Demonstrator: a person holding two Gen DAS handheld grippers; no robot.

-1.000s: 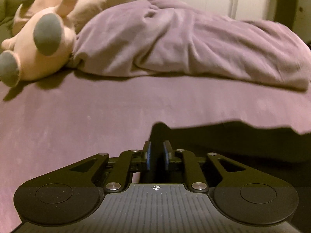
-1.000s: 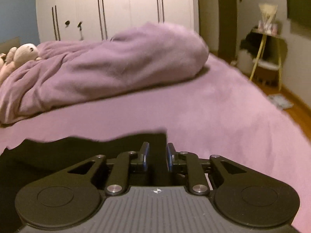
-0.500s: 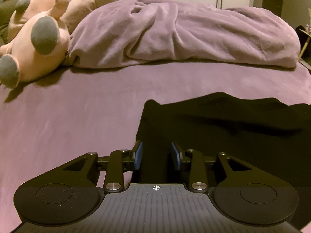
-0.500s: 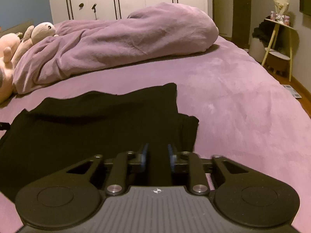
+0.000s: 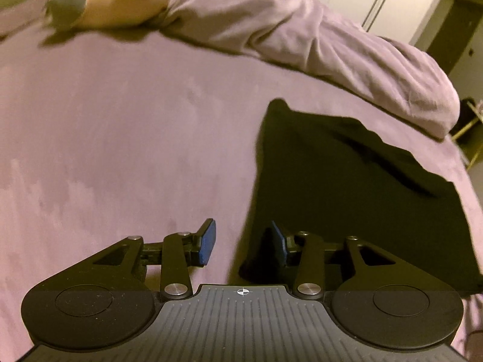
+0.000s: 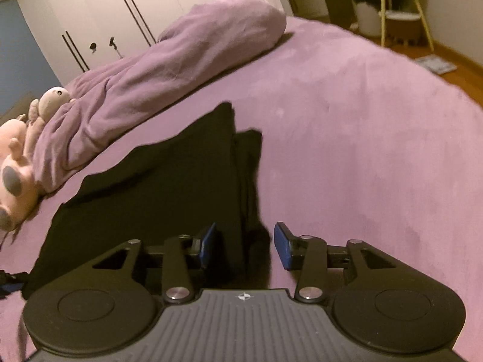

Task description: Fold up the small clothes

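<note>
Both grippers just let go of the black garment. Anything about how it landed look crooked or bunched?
Yes. On the black garment, the right side shows a narrow strip sticking out past the top layer, so the edges don't line up. A diagonal wrinkle crosses the top. Both the left gripper and right gripper are open.

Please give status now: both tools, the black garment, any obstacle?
Left tool open, right tool open, nothing held. Black garment flat on purple bed, one edge at each tool. Bunched blanket and plush toys lie beyond.
</note>
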